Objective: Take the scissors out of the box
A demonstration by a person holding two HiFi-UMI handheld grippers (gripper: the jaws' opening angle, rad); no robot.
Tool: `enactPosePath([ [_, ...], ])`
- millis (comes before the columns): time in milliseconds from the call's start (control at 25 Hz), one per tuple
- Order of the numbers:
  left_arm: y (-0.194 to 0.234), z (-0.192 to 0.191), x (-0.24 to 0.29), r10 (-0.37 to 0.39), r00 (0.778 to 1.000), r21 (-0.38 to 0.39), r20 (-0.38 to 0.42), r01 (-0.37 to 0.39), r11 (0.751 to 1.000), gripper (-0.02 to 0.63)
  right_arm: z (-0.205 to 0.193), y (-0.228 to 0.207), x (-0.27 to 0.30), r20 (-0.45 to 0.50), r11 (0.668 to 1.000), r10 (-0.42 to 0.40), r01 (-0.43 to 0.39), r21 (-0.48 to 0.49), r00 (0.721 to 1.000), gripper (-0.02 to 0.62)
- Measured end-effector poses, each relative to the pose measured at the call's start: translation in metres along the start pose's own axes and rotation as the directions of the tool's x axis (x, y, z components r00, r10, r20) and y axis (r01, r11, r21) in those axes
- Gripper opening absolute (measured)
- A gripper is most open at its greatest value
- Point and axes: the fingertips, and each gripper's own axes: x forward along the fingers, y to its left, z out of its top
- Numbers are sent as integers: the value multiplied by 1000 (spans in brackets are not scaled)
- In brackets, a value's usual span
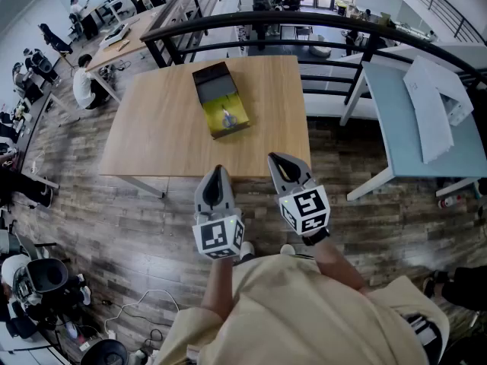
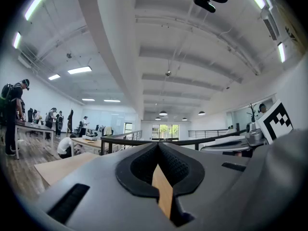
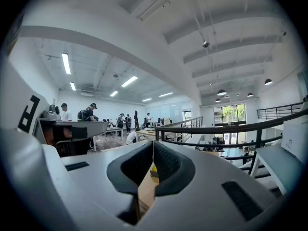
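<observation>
Scissors: not positively identifiable. A small bluish item (image 1: pixel 226 117) lies inside the box (image 1: pixel 215 97), too small to make out.

Box: open, yellow-green interior, dark lid (image 1: pixel 211 77) at its far end. It rests on the wooden table (image 1: pixel 160 128), straight ahead of the left gripper (image 1: pixel 218 172) and ahead-left of the right gripper (image 1: pixel 275 160). In the right gripper view only a yellow sliver (image 3: pixel 153 170) shows, below the tips.

Left gripper: tips together, nothing between them, well short of the box.

Right gripper: tips together, nothing gripped, just beside the left one, by the table's near edge.

Surroundings: black railing (image 1: pixel 319 25) beyond the table. Pale blue table (image 1: pixel 396 128) off to the right gripper's right, carrying white folded sheets (image 1: pixel 434 101). Seated person (image 1: pixel 80 82) far ahead-left. Wearer's beige sleeves cut off at the frame's bottom.
</observation>
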Motion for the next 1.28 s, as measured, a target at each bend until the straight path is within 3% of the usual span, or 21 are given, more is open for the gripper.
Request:
enactPosePath([
  [440,-54,-8,-3,5,1000,-1,-11,-5,1000,12,-15,-37,-33,-13,997,18,-17,74,1000,15],
  [600,-56,-20,-2,12,999,-10,-35,-13,1000,12,-29,-38,-27,-42,995,40,-36,97,998,15],
  [960,-15,-32,37,35,999,-65,-22,-37,997,12,-42,-36,25,-80,994,58,-50,95,995,15],
  [1280,66,-13,123,-16,999,-53,38,18,998,12,-24,-38,134,-97,999,31,-27,42,995,15],
])
